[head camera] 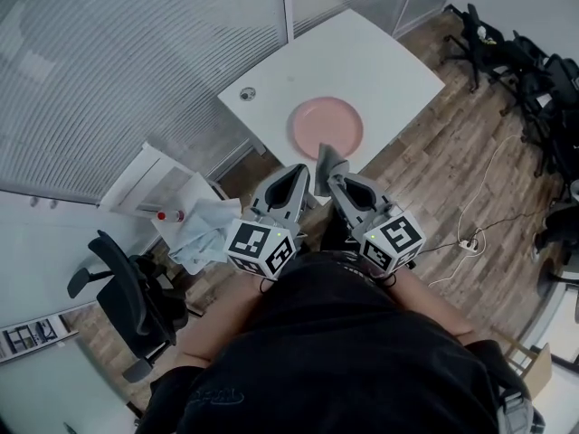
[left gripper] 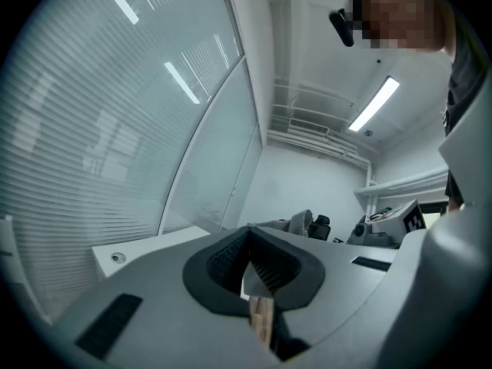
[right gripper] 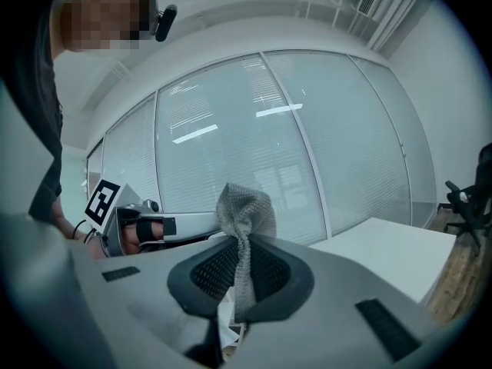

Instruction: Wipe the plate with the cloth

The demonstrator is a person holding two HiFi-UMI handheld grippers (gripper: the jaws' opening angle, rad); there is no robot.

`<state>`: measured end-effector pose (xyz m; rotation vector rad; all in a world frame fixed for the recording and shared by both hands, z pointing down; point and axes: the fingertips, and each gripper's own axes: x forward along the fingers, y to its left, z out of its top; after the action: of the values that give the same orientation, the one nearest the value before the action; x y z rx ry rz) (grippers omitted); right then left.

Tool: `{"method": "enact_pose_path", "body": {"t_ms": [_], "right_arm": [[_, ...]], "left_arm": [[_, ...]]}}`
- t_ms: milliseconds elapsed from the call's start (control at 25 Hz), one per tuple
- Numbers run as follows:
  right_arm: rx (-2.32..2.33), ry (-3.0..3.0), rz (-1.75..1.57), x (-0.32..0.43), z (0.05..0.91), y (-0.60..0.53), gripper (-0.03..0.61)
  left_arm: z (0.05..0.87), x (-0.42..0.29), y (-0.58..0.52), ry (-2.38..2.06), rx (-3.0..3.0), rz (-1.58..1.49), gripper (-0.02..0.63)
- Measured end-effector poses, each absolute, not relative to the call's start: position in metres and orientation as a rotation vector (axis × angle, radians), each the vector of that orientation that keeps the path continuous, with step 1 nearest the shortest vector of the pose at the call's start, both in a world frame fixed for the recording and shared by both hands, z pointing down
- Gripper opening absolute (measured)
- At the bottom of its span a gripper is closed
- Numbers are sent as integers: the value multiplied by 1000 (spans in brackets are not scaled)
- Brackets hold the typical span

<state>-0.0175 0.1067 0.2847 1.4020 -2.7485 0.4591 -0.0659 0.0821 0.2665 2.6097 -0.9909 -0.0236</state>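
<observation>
The right gripper (right gripper: 242,271) has its fingers (right gripper: 211,271) clamped on the cloth (right gripper: 244,214). The fingers of the left gripper (left gripper: 252,271) are together. The plate (head camera: 326,125) lies on the counter (head camera: 371,57) ahead of both, not touched

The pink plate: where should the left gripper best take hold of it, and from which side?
Probably the near rim of the plate, coming from the near edge of the table: it lies flat, so only the rim offers a bite, and that side faces the left gripper, which is shut and must open first.
</observation>
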Motion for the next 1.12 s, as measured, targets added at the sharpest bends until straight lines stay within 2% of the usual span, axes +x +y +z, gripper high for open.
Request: {"method": "enact_pose_path", "body": {"t_ms": [400,960,1120], "right_arm": [[1311,-2772,501,6,299,46,35],[1233,-2822,446,97,289,-58,35],[1192,-2834,473,109,297,-79,35]], "left_arm": [[284,-44,24,-1056,2536,-18,17],[274,47,-71,-1152,2580,-4,17],[283,55,-87,-1201,2540,5,17]]}}
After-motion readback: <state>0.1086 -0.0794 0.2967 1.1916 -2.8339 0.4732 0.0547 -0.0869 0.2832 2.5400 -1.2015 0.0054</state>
